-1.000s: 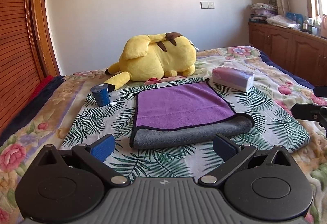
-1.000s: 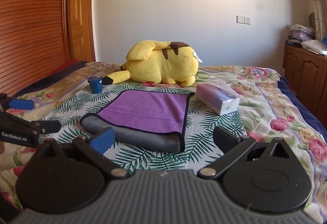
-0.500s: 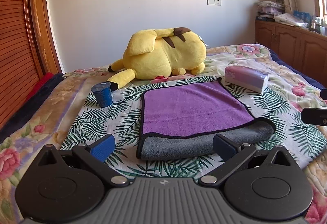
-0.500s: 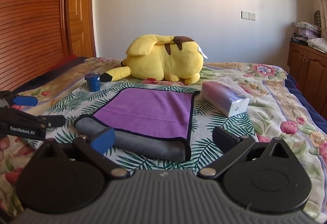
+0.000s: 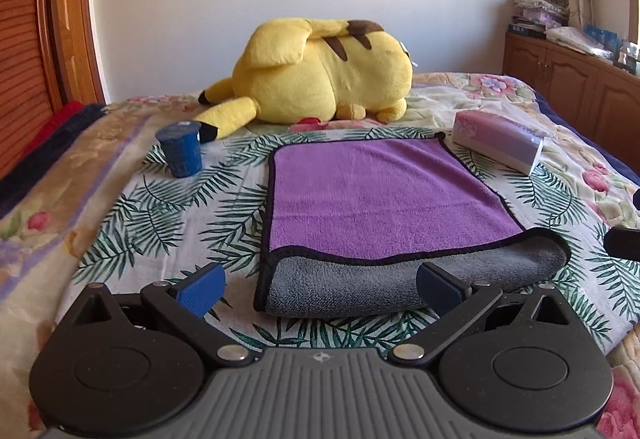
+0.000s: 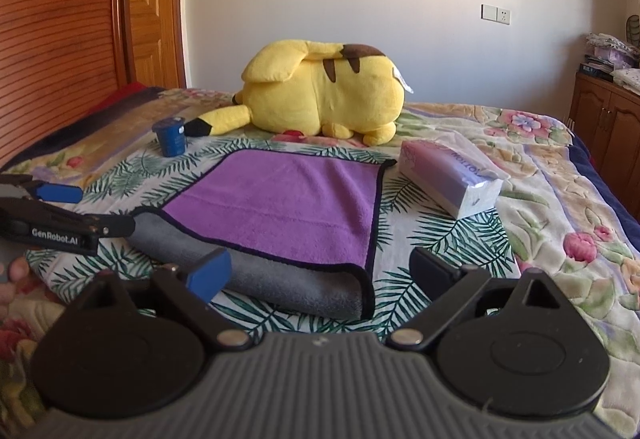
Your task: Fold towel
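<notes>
Both tongs are drawing closer and lower toward the folded towel (image 5: pixel 384 215) on the bed (image 5: pixel 80 175).
Left tongs (image 5: pixel 320 289) and right tongs (image 6: pixel 320 271) are gaping apart, gripping nothing, hovering by the towel's grey rolled near edge; the towel is lying purple side up on the palm-leaf cloth (image 5: pixel 160 215), between a blue cup (image 5: pixel 181 149) and a tissue pack (image 5: pixel 500 143), with a yellow Pikachu plush (image 5: pixel 320 73) lying behind.
</notes>
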Demonstrator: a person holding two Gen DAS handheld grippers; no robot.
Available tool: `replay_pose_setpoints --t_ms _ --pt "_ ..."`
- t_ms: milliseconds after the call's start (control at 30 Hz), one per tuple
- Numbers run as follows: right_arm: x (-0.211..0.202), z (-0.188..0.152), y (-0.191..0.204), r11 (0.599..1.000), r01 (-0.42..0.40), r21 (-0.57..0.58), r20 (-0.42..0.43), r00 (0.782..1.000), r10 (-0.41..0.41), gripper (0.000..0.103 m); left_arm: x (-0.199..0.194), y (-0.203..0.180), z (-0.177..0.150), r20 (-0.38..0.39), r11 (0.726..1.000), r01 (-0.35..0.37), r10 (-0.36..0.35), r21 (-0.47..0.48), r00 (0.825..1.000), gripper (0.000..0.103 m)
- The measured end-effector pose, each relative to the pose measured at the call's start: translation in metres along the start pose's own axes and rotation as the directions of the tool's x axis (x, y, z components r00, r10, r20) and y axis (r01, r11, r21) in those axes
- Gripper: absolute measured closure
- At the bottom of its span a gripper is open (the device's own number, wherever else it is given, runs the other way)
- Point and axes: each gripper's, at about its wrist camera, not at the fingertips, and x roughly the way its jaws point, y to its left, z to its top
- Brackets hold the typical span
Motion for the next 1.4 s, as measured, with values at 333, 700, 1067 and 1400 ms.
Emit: replay_pose_setpoints --t_ms 333,700,1067,1400 --pt "0.022 0.001 -0.001 1.0 0.006 -0.021 -0.033 0.999 -0.007 0.007 0.026 0.01 -0.002 -0.037 0.999 0.021 -0.02 0.035 0.999 0.025" --pt "0.045 0.003 -0.003 1.0 0.011 -0.02 -0.085 0.996 -0.013 0.008 0.046 0.025 0.017 -0.036 0.996 0.091 -0.091 -0.007 0.995 0.056" --pt "0.074 0.012 -0.009 1.0 -0.013 -0.007 -0.136 0.991 0.012 0.018 0.068 0.037 0.013 -0.1 0.994 0.107 -0.107 -0.005 0.989 0.071" --pt "0.097 0.005 -0.028 0.996 -0.022 0.082 -0.26 0.965 0.043 0.026 0.077 0.045 -0.001 -0.157 0.991 0.128 -0.134 -0.047 0.979 0.082"
